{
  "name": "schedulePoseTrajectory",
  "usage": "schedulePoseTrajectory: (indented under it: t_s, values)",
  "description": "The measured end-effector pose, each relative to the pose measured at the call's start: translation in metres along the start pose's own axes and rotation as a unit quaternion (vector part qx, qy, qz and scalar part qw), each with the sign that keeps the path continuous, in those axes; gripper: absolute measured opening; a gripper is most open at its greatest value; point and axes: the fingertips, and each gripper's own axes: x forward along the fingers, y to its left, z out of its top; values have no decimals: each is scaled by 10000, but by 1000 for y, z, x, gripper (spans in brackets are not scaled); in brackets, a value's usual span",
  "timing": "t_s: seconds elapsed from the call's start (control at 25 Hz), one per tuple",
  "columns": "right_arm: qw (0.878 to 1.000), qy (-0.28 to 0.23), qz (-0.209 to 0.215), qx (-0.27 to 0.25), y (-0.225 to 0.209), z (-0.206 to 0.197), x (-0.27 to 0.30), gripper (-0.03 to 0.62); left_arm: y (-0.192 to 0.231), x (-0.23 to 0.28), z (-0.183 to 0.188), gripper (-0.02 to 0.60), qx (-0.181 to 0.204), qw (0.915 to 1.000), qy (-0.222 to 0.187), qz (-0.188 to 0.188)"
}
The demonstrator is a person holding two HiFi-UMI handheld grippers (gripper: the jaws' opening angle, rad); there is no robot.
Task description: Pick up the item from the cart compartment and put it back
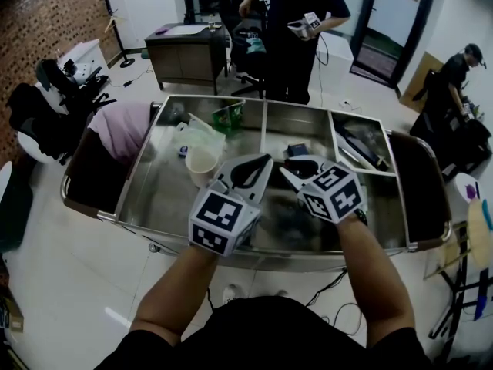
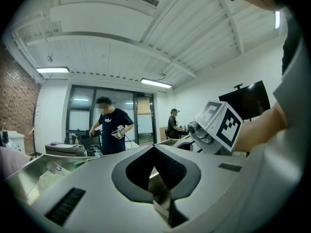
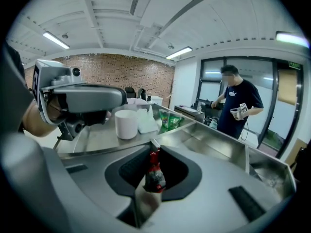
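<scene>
My right gripper (image 3: 154, 152) is shut on a small red and black sachet (image 3: 155, 173) that stands upright between its jaws. In the head view this gripper (image 1: 288, 173) hovers over the near part of the steel cart (image 1: 154, 206), where the sachet is too small to make out. My left gripper (image 1: 260, 162) hangs just to its left, the two tips close but apart. The left gripper view shows the left gripper (image 2: 154, 149) with its jaws together and nothing between them, and the right gripper's marker cube (image 2: 219, 125) to the right.
A white cup (image 1: 202, 163), a clear bag (image 1: 202, 137) and a green packet (image 1: 228, 116) lie in the cart's left compartment. Dark items fill the middle compartment (image 1: 296, 151) and the right one (image 1: 362, 146). A person (image 1: 296, 29) stands behind the cart, another person (image 1: 454, 83) at the right.
</scene>
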Motion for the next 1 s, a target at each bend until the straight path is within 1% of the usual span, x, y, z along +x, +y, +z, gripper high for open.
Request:
schedulePoseTrajectory:
  t_s: [0.16,0.24,0.36,0.56,0.92,0.96,1.0]
  values:
    - [10000,31,-23,-33,-1,-2,2,81,0,1,-3,0,-7,10000,27,13]
    - [10000,68,49,-54,1,-4,3,85,0,2,-4,0,-13,10000,45,18]
    - [9995,203,210,-89,7,-10,8,151,0,2,-5,0,-17,10000,53,26]
    - [9997,189,164,-75,5,-10,8,156,1,1,-5,0,-16,10000,43,31]
    - [9998,158,107,-56,3,-8,3,152,1,1,-6,0,3,10000,61,38]
    - [9999,125,64,-52,2,-7,2,128,1,1,-6,0,5,10000,66,39]
    - [10000,85,13,-48,1,-5,-1,73,1,1,-6,0,4,10000,71,40]
